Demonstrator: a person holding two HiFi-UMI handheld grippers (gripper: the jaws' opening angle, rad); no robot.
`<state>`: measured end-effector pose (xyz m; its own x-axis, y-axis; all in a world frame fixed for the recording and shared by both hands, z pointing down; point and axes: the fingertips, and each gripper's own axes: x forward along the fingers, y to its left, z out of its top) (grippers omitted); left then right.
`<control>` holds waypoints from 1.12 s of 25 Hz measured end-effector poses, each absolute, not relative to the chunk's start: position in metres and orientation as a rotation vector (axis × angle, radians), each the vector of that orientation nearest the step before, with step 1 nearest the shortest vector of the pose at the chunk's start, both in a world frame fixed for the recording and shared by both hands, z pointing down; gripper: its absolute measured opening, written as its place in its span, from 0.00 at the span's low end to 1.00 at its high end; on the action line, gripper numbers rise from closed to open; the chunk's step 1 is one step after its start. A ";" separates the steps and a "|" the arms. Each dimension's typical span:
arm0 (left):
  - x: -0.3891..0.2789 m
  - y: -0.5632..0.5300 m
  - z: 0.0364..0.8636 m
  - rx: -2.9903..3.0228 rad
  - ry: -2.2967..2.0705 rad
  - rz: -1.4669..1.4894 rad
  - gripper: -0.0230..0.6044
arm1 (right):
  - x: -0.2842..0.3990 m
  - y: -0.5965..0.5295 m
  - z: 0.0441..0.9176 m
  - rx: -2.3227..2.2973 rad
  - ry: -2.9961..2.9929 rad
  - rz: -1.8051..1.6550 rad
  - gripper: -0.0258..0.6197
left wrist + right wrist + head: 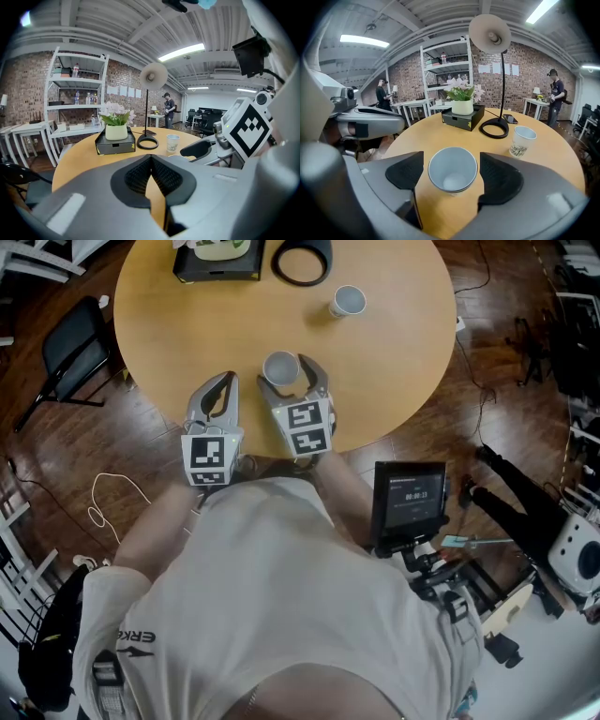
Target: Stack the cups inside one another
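Two cups stand on the one round bench (394, 371): a near cup (280, 367) at the middle of the head view and a far cup (347, 301) at its upper middle. There are two tools, the left tool (225, 382) and the right tool (289, 371). There is one black box (217, 266) at the top, holding one flower pot (462, 107). There is one lamp (490, 33), one folding chair (70, 348) at upper left, and one screen (410, 495) at lower right.

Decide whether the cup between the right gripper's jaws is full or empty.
Empty: the cup stands mouth up, and its bare pale bottom shows inside.
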<state>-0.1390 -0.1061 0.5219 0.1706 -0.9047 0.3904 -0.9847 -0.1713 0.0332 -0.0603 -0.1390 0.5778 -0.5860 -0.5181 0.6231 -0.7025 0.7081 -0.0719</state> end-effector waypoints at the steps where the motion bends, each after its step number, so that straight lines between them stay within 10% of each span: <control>1: -0.139 -0.106 0.522 2.172 -1.814 0.410 0.04 | -0.060 -0.139 0.578 0.928 -2.335 0.420 0.64; 13: -0.139 -0.114 0.515 2.221 -1.807 0.377 0.04 | -0.060 -0.148 0.556 1.001 -2.365 0.395 0.63; 28: -0.111 -0.117 0.445 2.431 -1.793 0.219 0.04 | -0.008 -0.143 0.418 1.433 -2.460 0.153 0.20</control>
